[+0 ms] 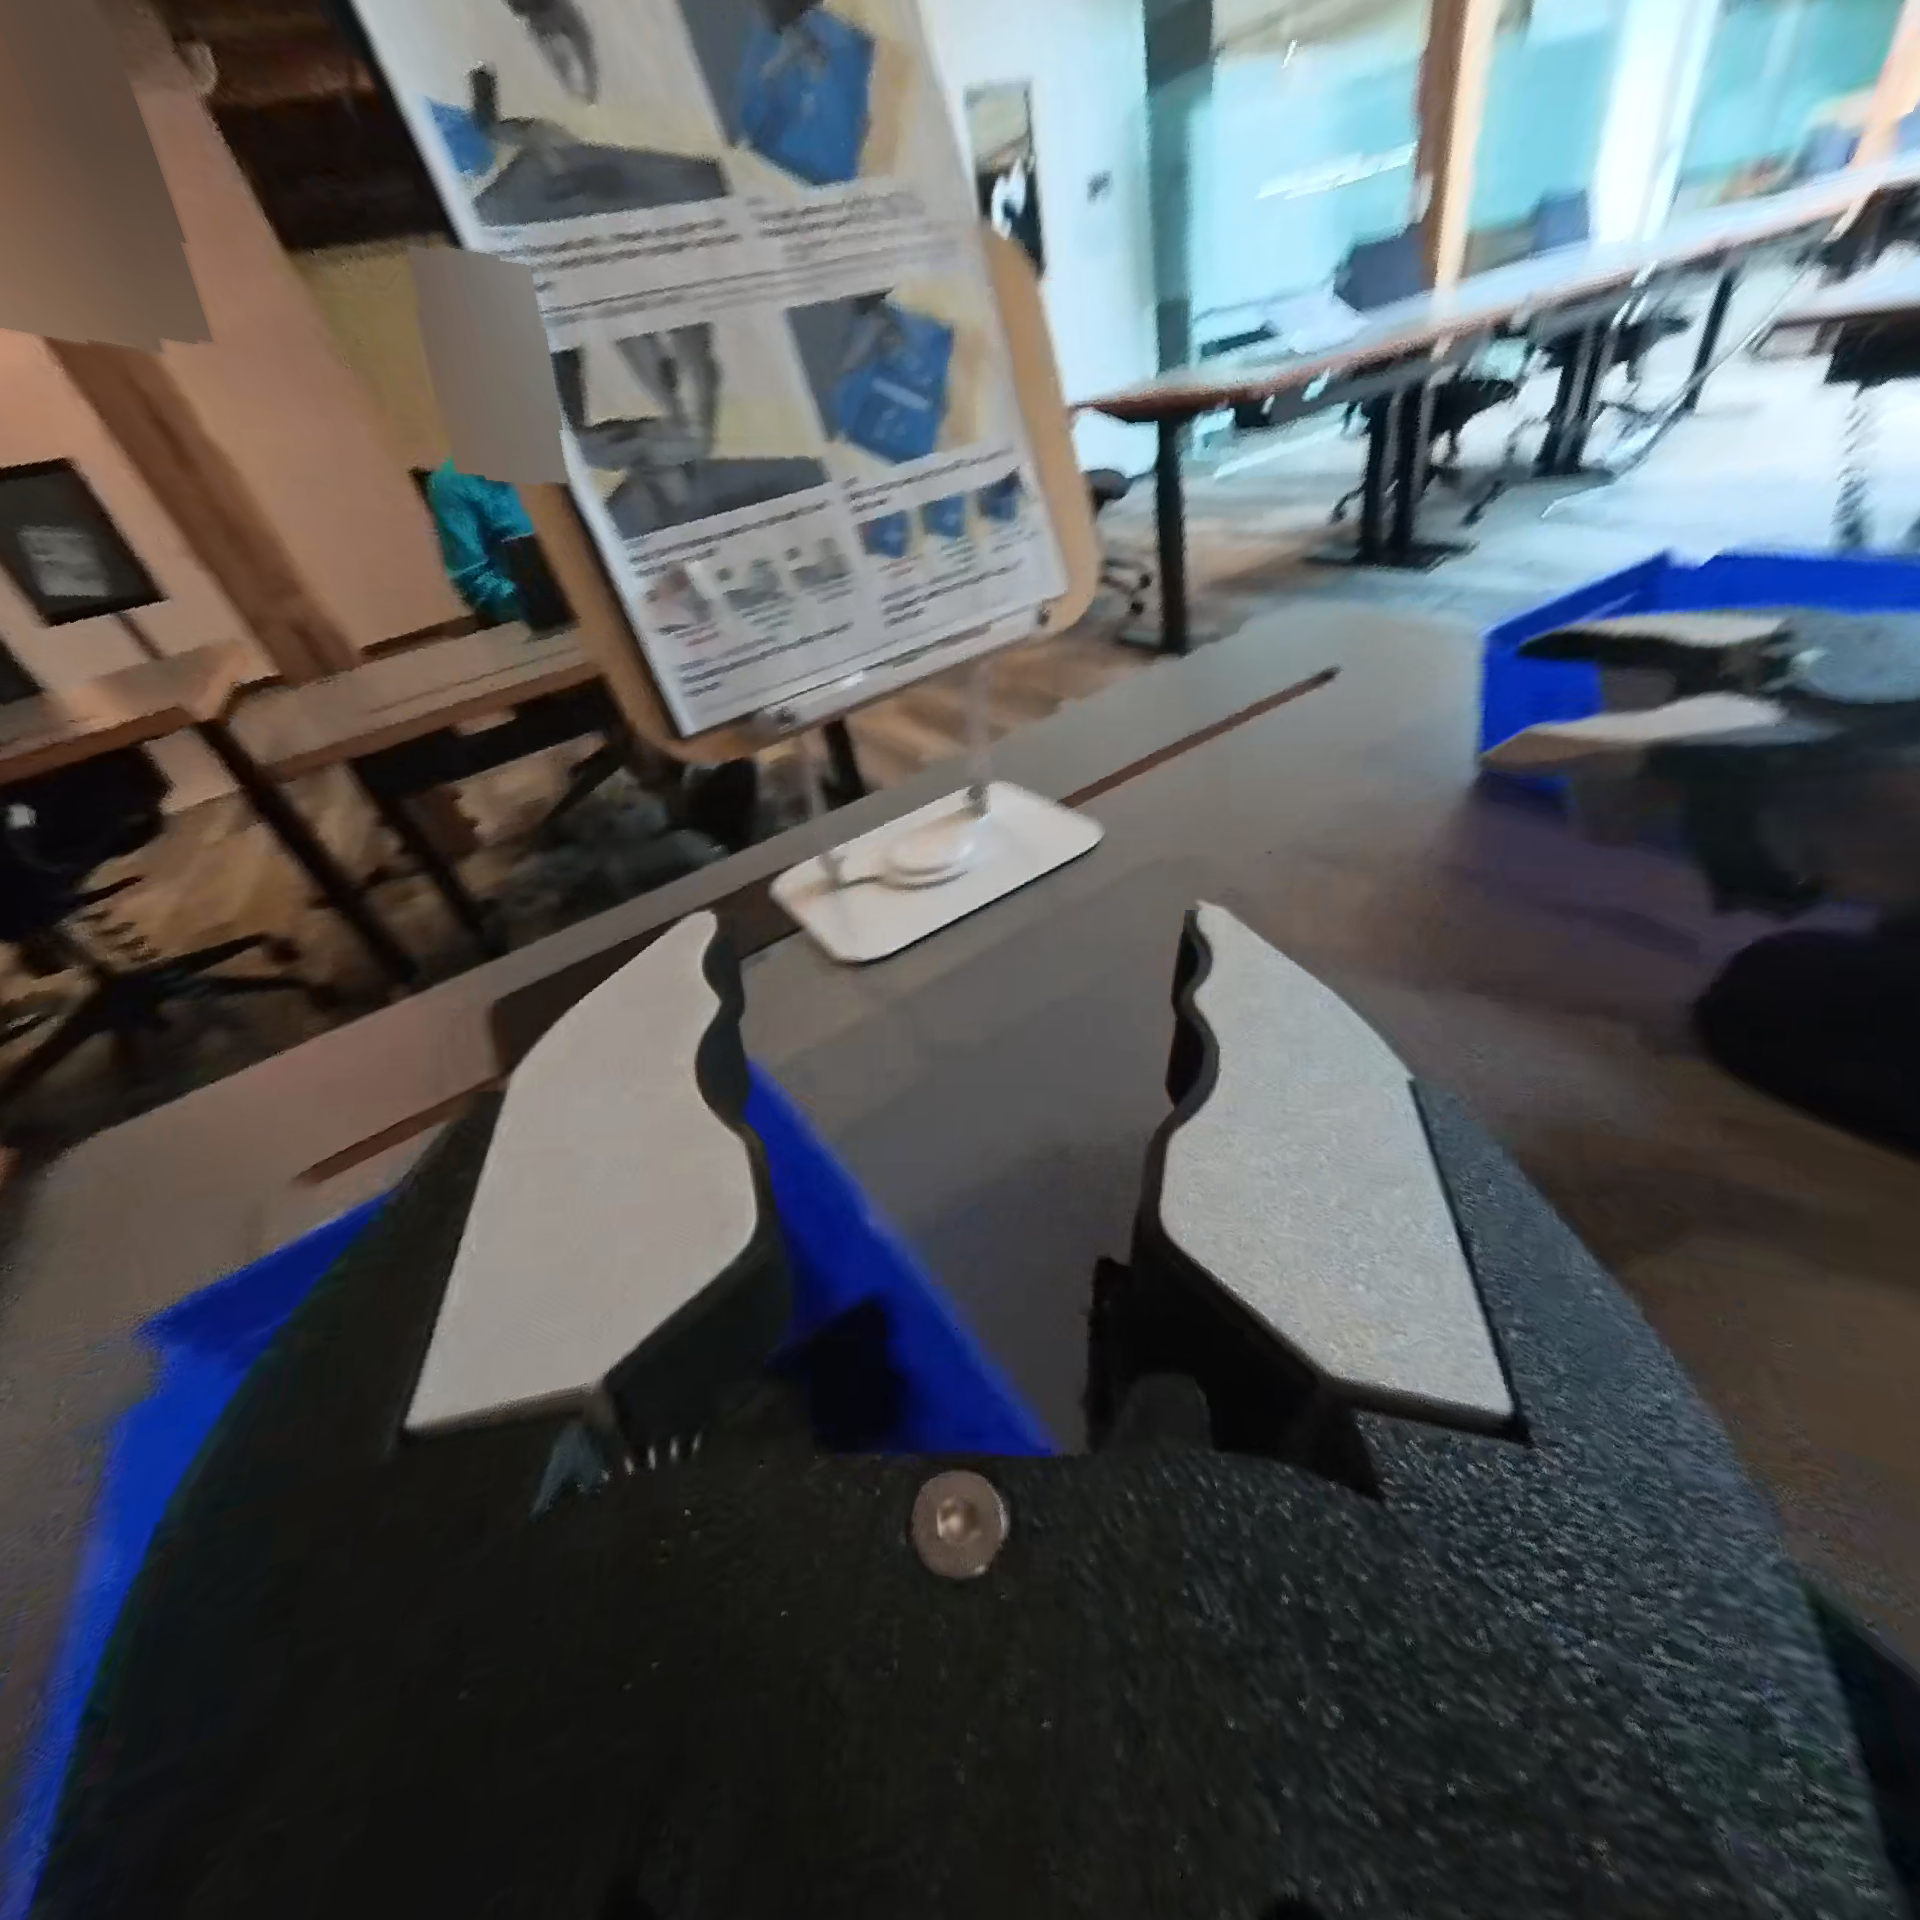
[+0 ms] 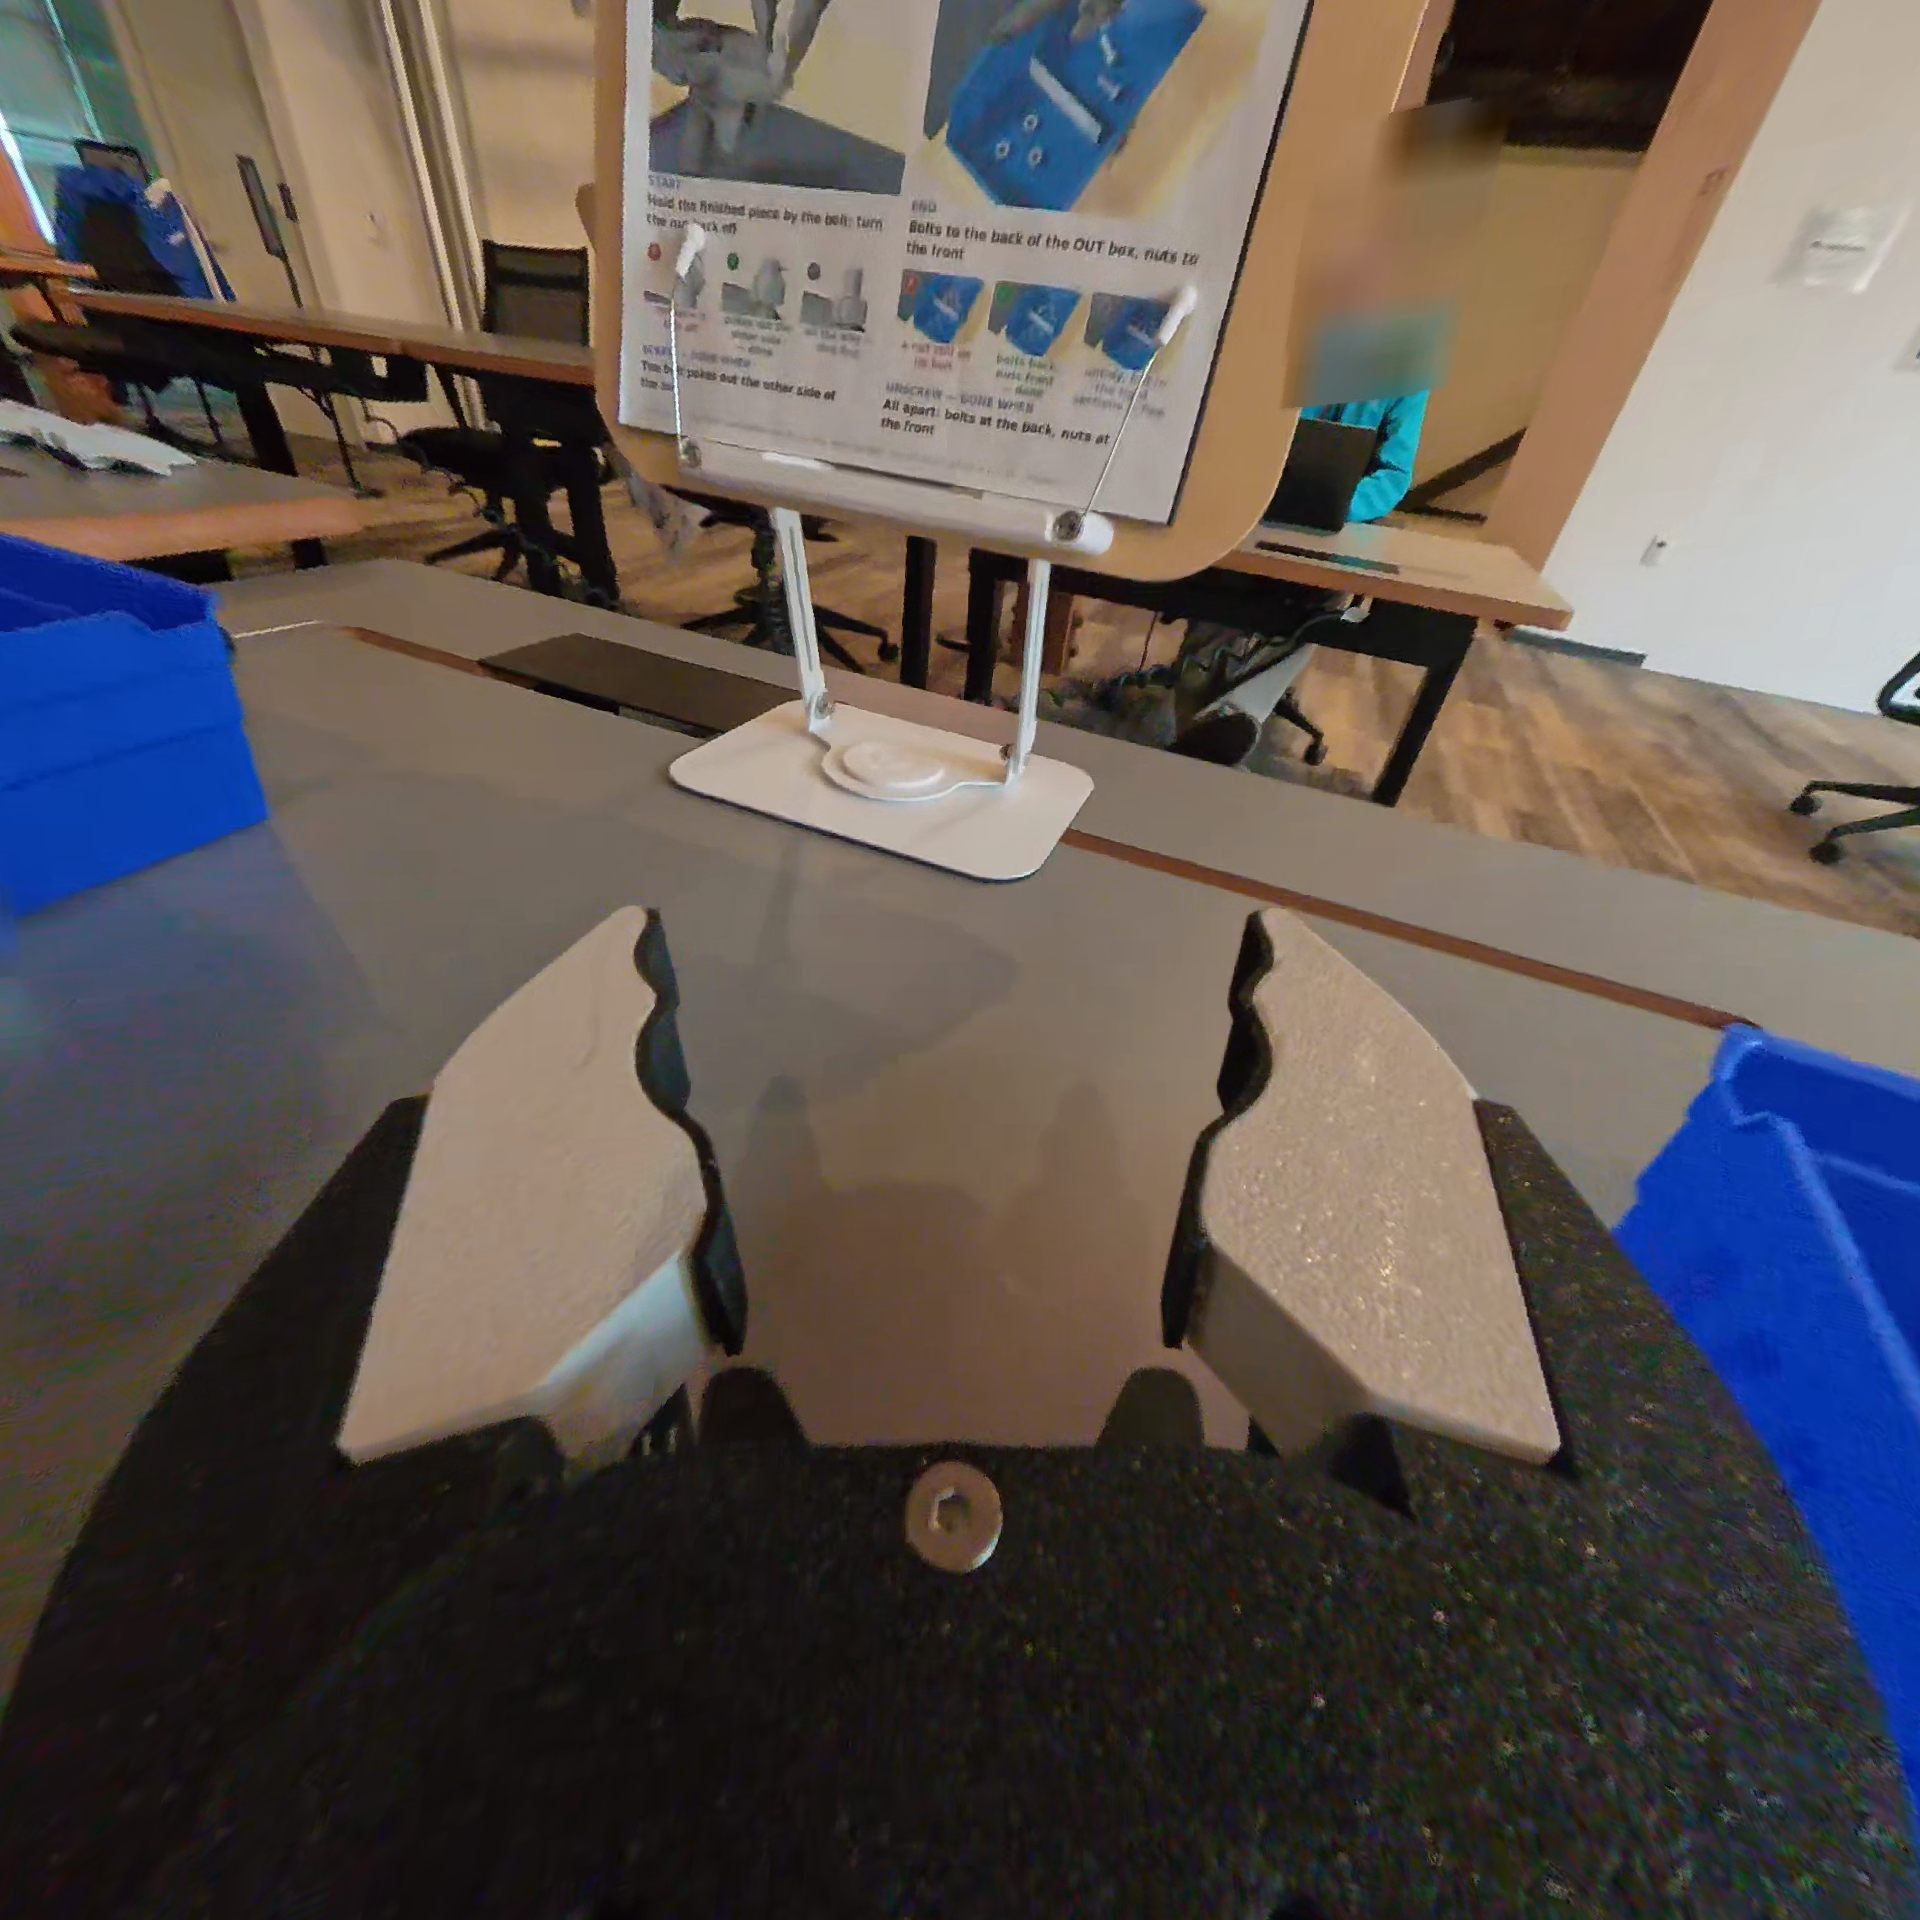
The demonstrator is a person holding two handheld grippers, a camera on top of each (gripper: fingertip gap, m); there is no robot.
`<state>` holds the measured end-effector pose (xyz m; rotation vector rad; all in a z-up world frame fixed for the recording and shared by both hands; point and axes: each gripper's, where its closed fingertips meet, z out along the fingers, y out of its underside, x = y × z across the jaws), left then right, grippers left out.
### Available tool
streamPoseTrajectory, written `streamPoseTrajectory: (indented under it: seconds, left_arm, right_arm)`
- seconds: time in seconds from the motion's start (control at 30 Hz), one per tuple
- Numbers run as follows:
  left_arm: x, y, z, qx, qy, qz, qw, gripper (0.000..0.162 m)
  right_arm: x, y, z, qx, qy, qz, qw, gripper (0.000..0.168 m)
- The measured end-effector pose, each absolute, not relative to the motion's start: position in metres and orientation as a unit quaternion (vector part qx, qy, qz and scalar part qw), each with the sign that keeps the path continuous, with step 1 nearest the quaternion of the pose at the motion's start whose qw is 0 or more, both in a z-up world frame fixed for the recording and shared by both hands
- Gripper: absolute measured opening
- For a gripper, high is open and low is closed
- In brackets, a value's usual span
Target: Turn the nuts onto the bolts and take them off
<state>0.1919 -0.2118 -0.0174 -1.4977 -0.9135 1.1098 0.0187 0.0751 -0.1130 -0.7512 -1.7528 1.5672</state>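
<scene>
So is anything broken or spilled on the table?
Nothing stands out. The grey table shows no spill, the white stand sits flat and holds its instruction sheet, and the blue bins look whole. Both the left gripper and the right gripper are open and hold nothing. No nuts or bolts show.

Count from my two views: two blue bins (image 2: 114,727) (image 2: 1808,1278) on the surface (image 2: 520,935), one at each side. One white stand (image 2: 883,790) holding one sheet (image 2: 935,260). My grippers: two, with two fingers (image 1: 603,1174) (image 2: 551,1174) each. No nuts or bolts visible to count.
</scene>
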Motion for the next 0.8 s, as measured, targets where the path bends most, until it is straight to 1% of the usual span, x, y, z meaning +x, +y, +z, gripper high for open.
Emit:
streamPoseTrajectory:
  seconds: [0.07, 0.13, 0.23, 0.33, 0.4, 0.47, 0.6, 0.8]
  left_arm:
    - [0.193, -0.24, -0.016, -0.65, -0.378, 0.469, 0.464, 0.069]
    - [0.187, -0.262, -0.026, -0.702, -0.375, 0.441, 0.415, 0.065]
    - [0.17, -0.293, -0.056, -0.784, -0.377, 0.363, 0.334, 0.066]
    - [0.153, -0.305, -0.085, -0.848, -0.346, 0.272, 0.296, 0.062]
    - [0.144, -0.316, -0.108, -0.884, -0.33, 0.218, 0.249, 0.063]
    - [0.135, -0.324, -0.128, -0.911, -0.311, 0.175, 0.208, 0.06]
    - [0.119, -0.339, -0.164, -0.942, -0.282, 0.119, 0.14, 0.056]
    - [0.106, -0.348, -0.204, -0.958, -0.268, 0.067, 0.081, 0.054]
  right_arm:
    - [0.02, 0.072, -0.122, -0.284, -0.681, 0.592, 0.324, 0.102]
    - [0.02, 0.073, -0.124, -0.278, -0.687, 0.585, 0.329, 0.103]
    - [0.021, 0.074, -0.121, -0.278, -0.679, 0.596, 0.325, 0.103]
    - [0.019, 0.077, -0.123, -0.288, -0.677, 0.599, 0.315, 0.103]
    - [0.018, 0.079, -0.126, -0.29, -0.68, 0.594, 0.316, 0.103]
    - [0.017, 0.079, -0.128, -0.288, -0.684, 0.59, 0.319, 0.103]
    - [0.015, 0.08, -0.132, -0.289, -0.69, 0.582, 0.318, 0.103]
    - [0.012, 0.081, -0.136, -0.295, -0.692, 0.581, 0.31, 0.102]
